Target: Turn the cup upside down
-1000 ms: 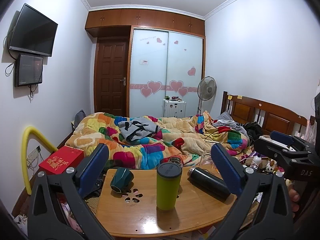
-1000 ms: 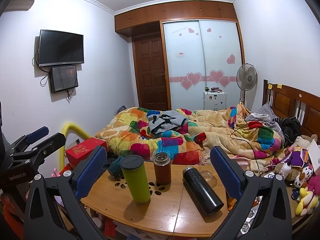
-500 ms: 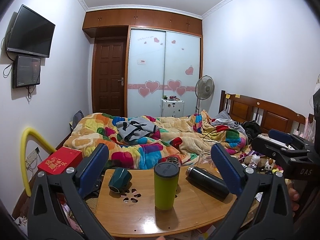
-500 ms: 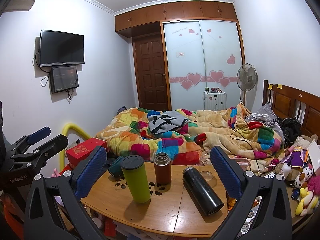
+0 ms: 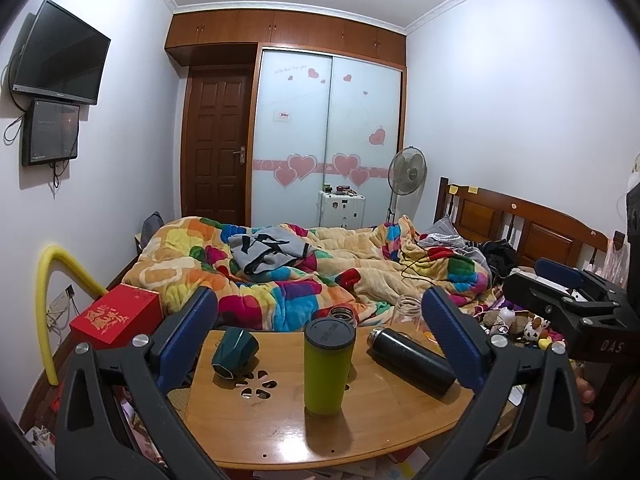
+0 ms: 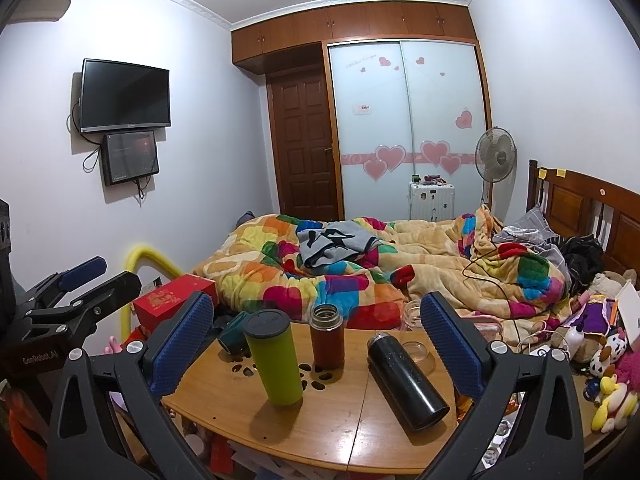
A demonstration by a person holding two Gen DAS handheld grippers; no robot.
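A dark green cup point(image 5: 235, 352) lies on its side at the far left of the round wooden table point(image 5: 280, 432); in the right wrist view the cup point(image 6: 233, 332) is partly hidden behind the green tumbler. My left gripper point(image 5: 320, 336) is open and empty, held back from the table's near edge. My right gripper point(image 6: 316, 340) is open and empty, also short of the table. Each gripper shows at the side of the other's view.
A tall green tumbler point(image 5: 327, 364) stands mid-table. A black flask point(image 5: 412, 360) lies on its side at the right. A brown flask point(image 6: 327, 340) and a clear glass jar point(image 6: 414, 316) stand behind. A red box point(image 5: 114, 316) and the bed lie beyond.
The left wrist view has shifted slightly, with the table sitting a bit lower and closer. The objects have not moved and both grippers stay open.
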